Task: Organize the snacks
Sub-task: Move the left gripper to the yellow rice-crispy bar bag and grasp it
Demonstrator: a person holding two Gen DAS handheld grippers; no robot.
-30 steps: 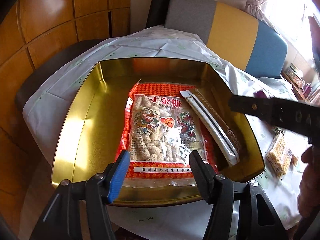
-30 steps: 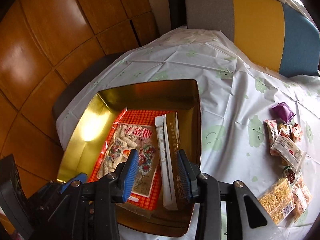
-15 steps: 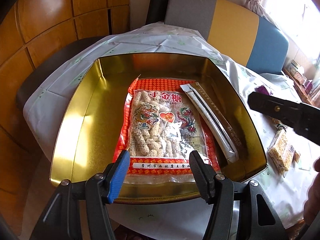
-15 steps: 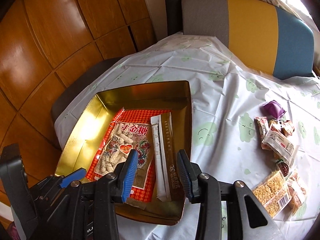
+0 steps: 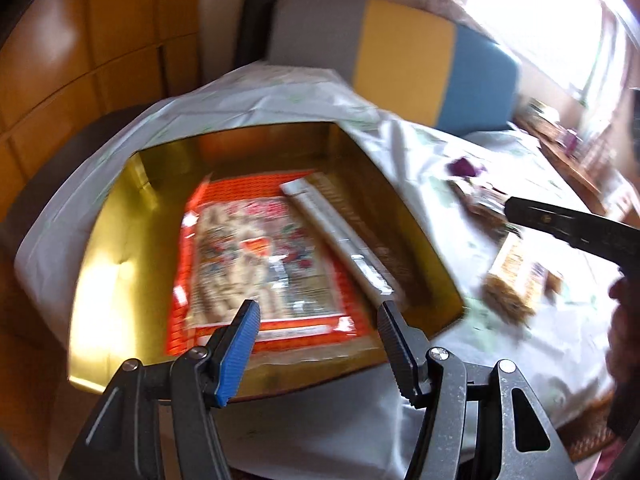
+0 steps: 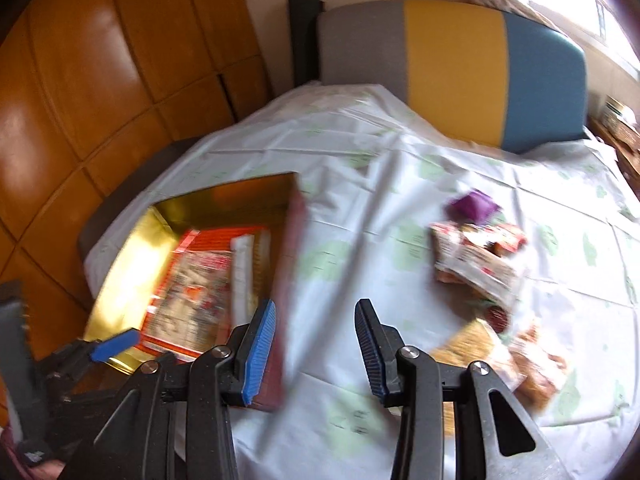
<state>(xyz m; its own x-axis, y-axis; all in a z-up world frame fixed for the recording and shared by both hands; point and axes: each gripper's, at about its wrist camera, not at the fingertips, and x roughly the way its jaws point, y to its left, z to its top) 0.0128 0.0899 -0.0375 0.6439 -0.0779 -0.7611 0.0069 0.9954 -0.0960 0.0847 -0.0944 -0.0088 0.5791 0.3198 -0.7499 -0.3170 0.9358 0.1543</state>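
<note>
A gold tin box [image 5: 108,264] sits on the table's left side and holds a red snack bag [image 5: 256,256] and a long white-and-brown packet [image 5: 344,236]. My left gripper [image 5: 316,320] is open and empty above the tin's near edge. My right gripper [image 6: 316,320] is open and empty above the tablecloth just right of the tin [image 6: 132,264]. Loose snacks lie on the cloth to the right: a purple packet [image 6: 472,206], red-and-white packets [image 6: 476,256] and clear bags of puffed bars [image 6: 480,344]. Both views are motion-blurred.
A white tablecloth [image 6: 360,184] with green prints covers the round table. A grey, yellow and blue chair back [image 6: 452,68] stands behind it. Wood panelling [image 6: 100,80] is at the left. The right gripper's body [image 5: 572,224] shows at the right of the left wrist view.
Both grippers have swung to the right. The right gripper has moved off the tin and now sits over the cloth toward the loose snacks. Both stay open and empty.
</note>
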